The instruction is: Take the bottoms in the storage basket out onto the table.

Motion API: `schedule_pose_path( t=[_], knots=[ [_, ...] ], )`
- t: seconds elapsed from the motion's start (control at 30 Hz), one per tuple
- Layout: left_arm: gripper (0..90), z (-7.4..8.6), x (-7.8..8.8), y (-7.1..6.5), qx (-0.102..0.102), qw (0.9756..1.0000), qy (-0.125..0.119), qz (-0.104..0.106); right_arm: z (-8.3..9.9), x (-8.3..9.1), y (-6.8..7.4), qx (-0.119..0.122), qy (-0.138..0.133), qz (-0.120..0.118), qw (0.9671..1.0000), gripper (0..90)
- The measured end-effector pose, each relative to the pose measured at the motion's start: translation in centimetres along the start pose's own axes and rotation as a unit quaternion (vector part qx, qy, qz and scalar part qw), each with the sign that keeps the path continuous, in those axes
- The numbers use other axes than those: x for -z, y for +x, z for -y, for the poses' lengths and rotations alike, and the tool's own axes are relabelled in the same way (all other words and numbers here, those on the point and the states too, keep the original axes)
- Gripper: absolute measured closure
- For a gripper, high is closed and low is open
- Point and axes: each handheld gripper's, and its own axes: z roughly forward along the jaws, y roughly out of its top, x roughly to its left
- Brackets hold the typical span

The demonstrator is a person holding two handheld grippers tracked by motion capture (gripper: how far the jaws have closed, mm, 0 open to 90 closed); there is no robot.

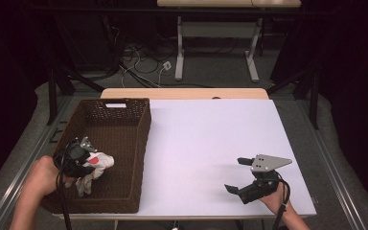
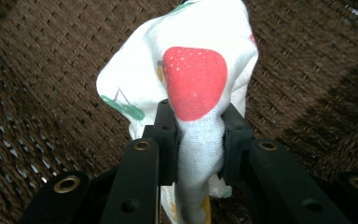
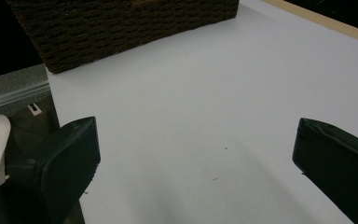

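Observation:
A white cloth (image 1: 96,167) printed with a red strawberry and green leaves hangs inside the brown wicker basket (image 1: 124,110) at the table's left. My left gripper (image 1: 79,158) is shut on the cloth (image 2: 191,79), whose fabric is pinched between the two black pads (image 2: 168,135) and bunches up beyond them. The basket's woven floor (image 2: 42,93) lies behind the cloth. My right gripper (image 1: 237,175) rests low over the white tabletop (image 1: 206,143) at the front right, jaws wide open, nothing between its fingertips (image 3: 70,149).
The basket's woven side (image 3: 121,28) stands far ahead in the right gripper view, across bare white table (image 3: 205,93). Beyond the table's far edge are a second table's white legs (image 1: 179,48) and floor cables (image 1: 139,62).

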Motion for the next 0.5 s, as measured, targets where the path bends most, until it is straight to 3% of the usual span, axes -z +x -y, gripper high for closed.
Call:
schedule_pose_path(
  t=[0.5],
  knots=[
    [73.5, -1.3, 0.7, -0.1, -0.025, 0.9996, -0.010, 0.001, 0.0, -0.1, 0.0, -0.001, -0.002, 0.002, 1.0000, 0.4]
  ],
)
